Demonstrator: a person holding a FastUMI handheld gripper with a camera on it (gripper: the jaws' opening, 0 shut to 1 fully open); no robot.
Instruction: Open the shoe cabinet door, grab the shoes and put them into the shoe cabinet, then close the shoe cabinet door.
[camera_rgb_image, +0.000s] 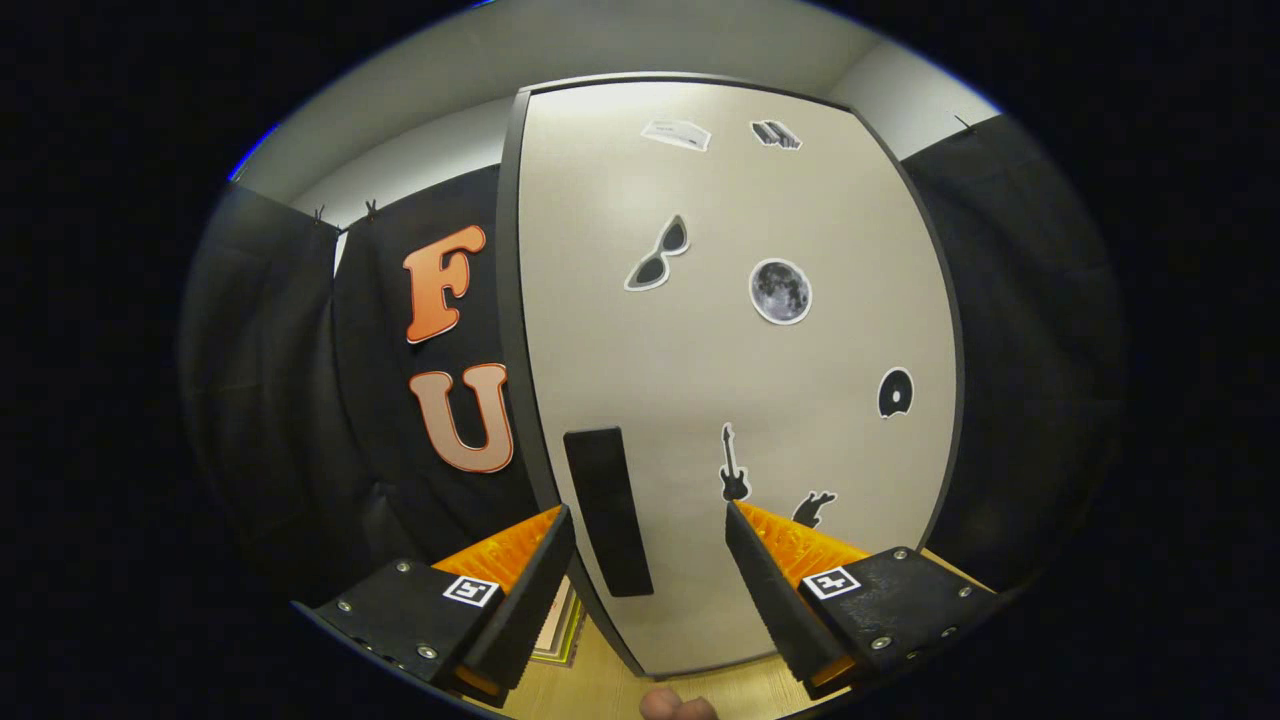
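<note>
A tall beige shoe cabinet door (720, 330) with a dark frame stands straight ahead and looks shut. It carries several stickers, among them sunglasses (658, 254), a moon (780, 291) and a guitar (733, 465). A black upright handle (608, 510) sits near the door's lower left edge. My gripper (650, 525) is open, its fingers spread either side of the handle and just short of the door, touching nothing. The handle lies between the fingers, nearer the left one.
Black booth cloth (300, 400) hangs on both sides of the cabinet. Light wooden floor (600, 690) runs below the door. A patterned mat edge (560, 630) shows beside the left finger. A fingertip of a hand (675, 706) shows at the very bottom.
</note>
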